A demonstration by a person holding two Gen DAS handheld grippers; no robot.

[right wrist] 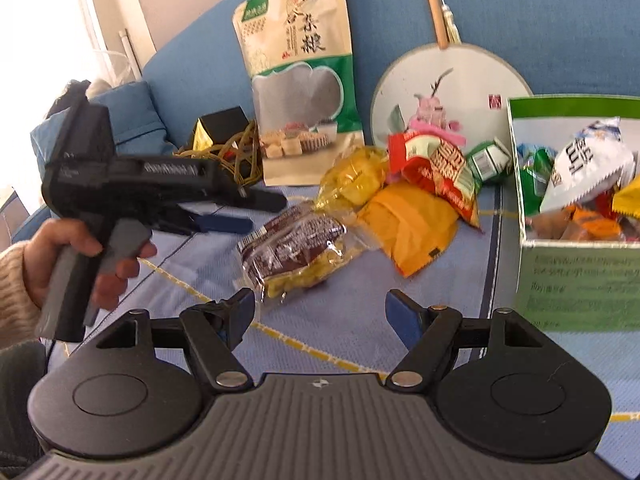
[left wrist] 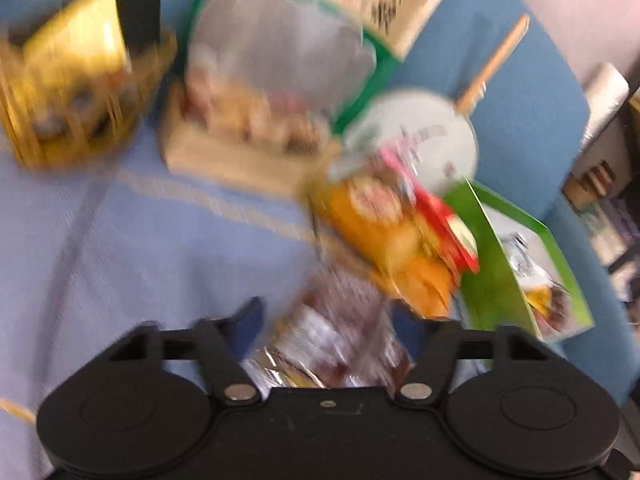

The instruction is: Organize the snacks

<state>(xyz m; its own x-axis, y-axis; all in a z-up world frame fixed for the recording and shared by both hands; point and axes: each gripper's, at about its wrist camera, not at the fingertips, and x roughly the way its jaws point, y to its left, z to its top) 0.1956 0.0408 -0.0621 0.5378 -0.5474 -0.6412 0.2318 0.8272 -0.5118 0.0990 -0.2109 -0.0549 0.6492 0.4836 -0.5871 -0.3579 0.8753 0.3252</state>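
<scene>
Right wrist view: right tool (right wrist: pixel 320 312) is hovering released, fingers spread, brown snack packet (right wrist: pixel 290 246) lying just ahead on blue sofa cover (right wrist: pixel 180 268) | left tool (right wrist: pixel 256 210) is hanging spread apart beside that packet, gripping nothing | orange packet (right wrist: pixel 408 224) and red packet (right wrist: pixel 436 170) are lying between it and green box (right wrist: pixel 576 292).

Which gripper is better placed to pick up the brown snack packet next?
Left. The left gripper is open and right beside the brown snack packet; the right gripper sits farther back.
</scene>
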